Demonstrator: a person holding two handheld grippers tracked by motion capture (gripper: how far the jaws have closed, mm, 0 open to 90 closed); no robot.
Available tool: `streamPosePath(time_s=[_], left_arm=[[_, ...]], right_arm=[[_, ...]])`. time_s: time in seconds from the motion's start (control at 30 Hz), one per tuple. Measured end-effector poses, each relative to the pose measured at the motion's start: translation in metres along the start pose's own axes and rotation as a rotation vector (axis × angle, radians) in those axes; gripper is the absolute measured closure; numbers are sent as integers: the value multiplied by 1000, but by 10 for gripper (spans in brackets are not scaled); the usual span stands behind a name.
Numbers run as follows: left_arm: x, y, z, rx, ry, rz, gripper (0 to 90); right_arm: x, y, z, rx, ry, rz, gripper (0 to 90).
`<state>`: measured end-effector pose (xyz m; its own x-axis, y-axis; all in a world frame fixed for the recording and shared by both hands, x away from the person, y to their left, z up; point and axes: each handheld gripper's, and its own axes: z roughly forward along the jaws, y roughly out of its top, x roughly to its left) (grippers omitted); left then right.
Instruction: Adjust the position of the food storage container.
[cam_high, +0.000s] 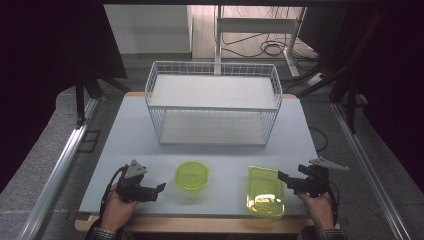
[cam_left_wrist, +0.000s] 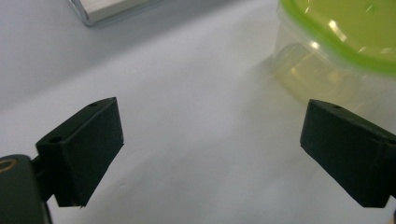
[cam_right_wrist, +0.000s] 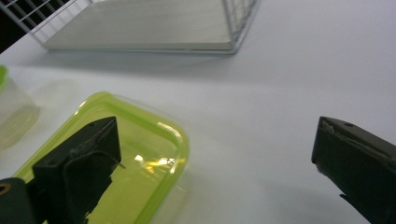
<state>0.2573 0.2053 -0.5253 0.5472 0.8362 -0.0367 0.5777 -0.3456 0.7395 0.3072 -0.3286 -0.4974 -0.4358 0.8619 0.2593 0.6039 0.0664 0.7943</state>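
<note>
Sitting lidded, round container (cam_high: 191, 176), rectangular container (cam_high: 266, 192), contents unclear, wire basket (cam_high: 213, 102) behind

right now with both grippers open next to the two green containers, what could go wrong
The rectangular container sits near the table's front edge; a nudge from the right gripper might push it off. The round container looks light and clear-walled, so the left gripper may slide it rather than grip it.
</note>
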Motion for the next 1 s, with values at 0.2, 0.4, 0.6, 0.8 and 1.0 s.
streamPosePath(time_s=[0.2, 0.4, 0.6, 0.8, 1.0], left_arm=[[-2, 2, -2, -4, 2, 2, 42], [-7, 7, -7, -25, -4, 17, 68], [-11, 10, -13, -43, 6, 36, 198], [-14, 13, -18, -57, -15, 29, 350], [-26, 19, -22, -90, -38, 90, 473]], right_arm=[[8, -1, 5, 24, -10, -48, 15], [11, -1, 9, 38, -4, -48, 3], [16, -1, 11, 56, -28, -90, 12], [22, 1, 10, 50, -34, -116, 31], [22, 1, 9, 39, -38, -125, 45]])
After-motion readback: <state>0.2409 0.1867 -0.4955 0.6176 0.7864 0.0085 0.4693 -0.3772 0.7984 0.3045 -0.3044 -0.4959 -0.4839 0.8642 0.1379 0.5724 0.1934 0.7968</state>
